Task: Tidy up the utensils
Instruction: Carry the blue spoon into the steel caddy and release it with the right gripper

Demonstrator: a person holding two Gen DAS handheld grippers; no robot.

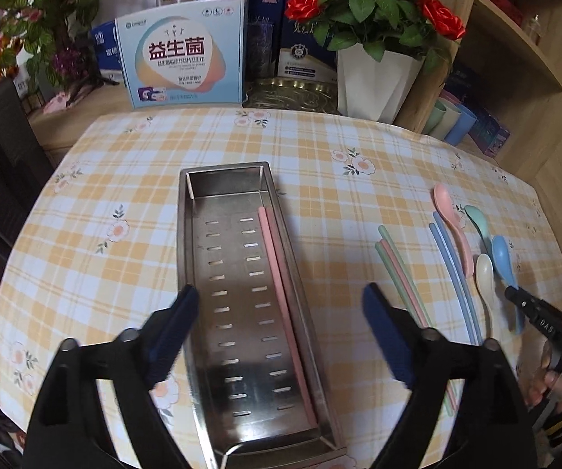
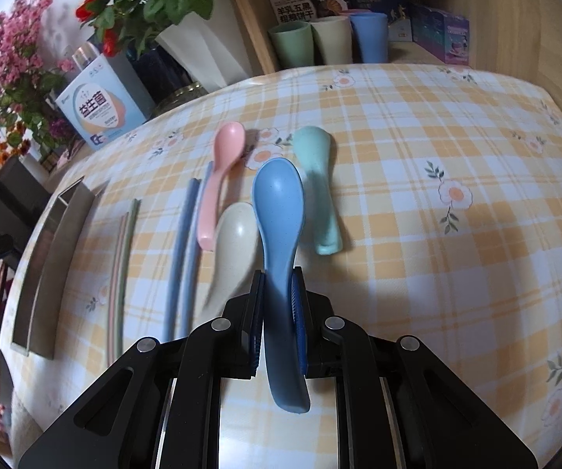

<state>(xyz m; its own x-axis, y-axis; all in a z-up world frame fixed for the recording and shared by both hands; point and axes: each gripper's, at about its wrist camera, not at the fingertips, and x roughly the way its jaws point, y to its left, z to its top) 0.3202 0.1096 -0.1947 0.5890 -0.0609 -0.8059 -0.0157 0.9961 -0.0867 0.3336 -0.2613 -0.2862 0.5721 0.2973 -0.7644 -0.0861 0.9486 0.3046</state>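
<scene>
The right gripper is clamped on the blue spoon, handle lengthwise between its fingers. The tray lies to its left, long axis near-to-far, under the wide-apart left gripper.

Chopsticks in tray; spoons & more chopsticks on tablecloth to tray's right
</scene>
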